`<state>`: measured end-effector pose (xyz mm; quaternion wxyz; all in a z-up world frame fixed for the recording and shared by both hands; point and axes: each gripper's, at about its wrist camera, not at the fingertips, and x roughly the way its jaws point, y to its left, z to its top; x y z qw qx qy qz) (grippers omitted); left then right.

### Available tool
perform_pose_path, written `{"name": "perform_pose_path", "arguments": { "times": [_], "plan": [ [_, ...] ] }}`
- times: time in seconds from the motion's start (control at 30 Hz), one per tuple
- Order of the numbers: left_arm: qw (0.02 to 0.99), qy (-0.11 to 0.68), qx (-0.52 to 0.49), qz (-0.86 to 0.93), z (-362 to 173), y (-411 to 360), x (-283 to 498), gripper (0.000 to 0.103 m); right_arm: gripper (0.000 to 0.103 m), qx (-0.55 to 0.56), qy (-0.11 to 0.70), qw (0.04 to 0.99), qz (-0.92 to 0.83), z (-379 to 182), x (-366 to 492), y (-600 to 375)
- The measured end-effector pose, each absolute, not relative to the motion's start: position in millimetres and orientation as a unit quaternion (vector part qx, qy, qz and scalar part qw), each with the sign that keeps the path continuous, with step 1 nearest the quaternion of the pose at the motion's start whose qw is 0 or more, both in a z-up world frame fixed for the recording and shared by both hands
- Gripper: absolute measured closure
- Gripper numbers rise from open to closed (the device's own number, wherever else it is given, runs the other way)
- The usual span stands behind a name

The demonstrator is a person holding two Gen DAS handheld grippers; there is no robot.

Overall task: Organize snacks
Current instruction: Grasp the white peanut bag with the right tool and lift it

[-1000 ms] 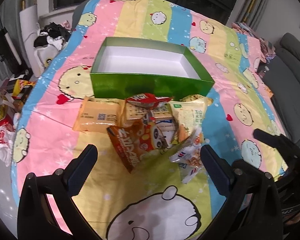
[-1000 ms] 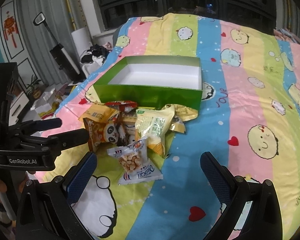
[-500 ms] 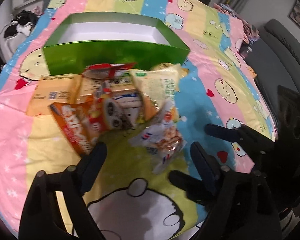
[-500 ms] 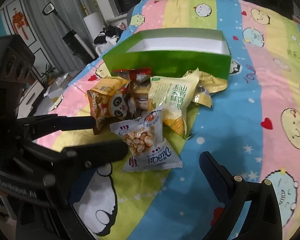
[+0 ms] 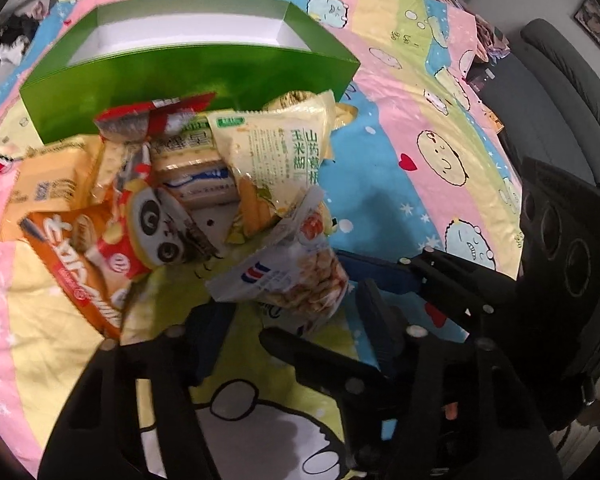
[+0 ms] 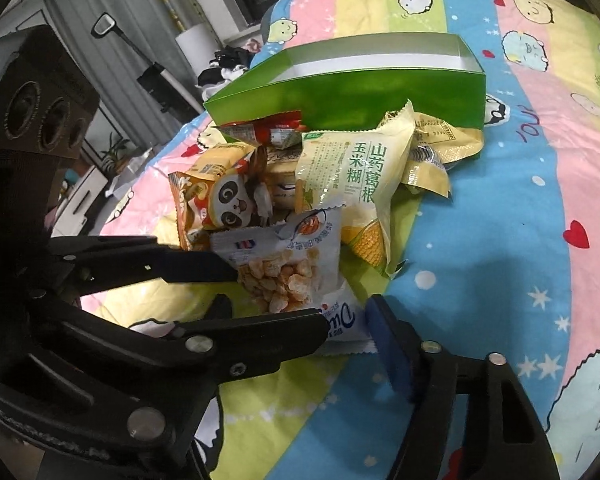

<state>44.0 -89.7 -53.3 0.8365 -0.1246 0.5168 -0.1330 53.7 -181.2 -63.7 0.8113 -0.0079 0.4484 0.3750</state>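
A white bag of nuts (image 5: pixel 296 280) (image 6: pixel 284 268) lies at the near edge of a snack pile on the cartoon bedsheet. My left gripper (image 5: pixel 292 312) (image 6: pixel 278 298) comes in from the left, its jaws closing with the bag's near left part between them. My right gripper (image 6: pixel 300 320) (image 5: pixel 308 300) crosses it, jaws also closing around the bag's lower edge. I see no pad pressing firmly. Behind lie an orange panda bag (image 5: pixel 112 248), a yellow corn-paste bag (image 6: pixel 356 176) and a red pack (image 5: pixel 152 116). The open green box (image 5: pixel 180 80) (image 6: pixel 340 92) stands past them, its inside hidden.
The striped sheet (image 6: pixel 500 240) stretches to the right of the pile. A grey sofa (image 5: pixel 560 80) stands beyond its right edge. On the left are a floor cleaner (image 6: pixel 112 28), a paper roll (image 6: pixel 196 40) and clothes on the floor.
Both grippers have dropped and tilted down toward the pile, their jaws narrowing. They now cross each other around the white nut bag, which lay well ahead of them before.
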Motion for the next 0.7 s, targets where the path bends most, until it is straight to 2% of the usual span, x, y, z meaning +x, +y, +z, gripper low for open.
{"name": "perform_pose_path", "arguments": {
  "times": [0.13, 0.37, 0.53, 0.7],
  "plan": [
    [0.832, 0.523, -0.130, -0.133, -58, -90, 45, 0.053, 0.044, -0.021, 0.447, 0.812, 0.375, -67, 54, -177],
    [0.841, 0.513, -0.116, -0.129, -52, -94, 41, 0.054, 0.055, -0.028, 0.434, 0.817, 0.378, -62, 47, -173],
    [0.857, 0.484, -0.109, -0.136, -34, -95, 35, 0.054, 0.056, -0.026, 0.411, 0.830, 0.376, -41, 38, -176],
    [0.886, 0.433, -0.093, -0.141, 9, -87, 40, 0.053, 0.056, -0.047, 0.357, 0.854, 0.376, 1, 43, -169]
  ]
}}
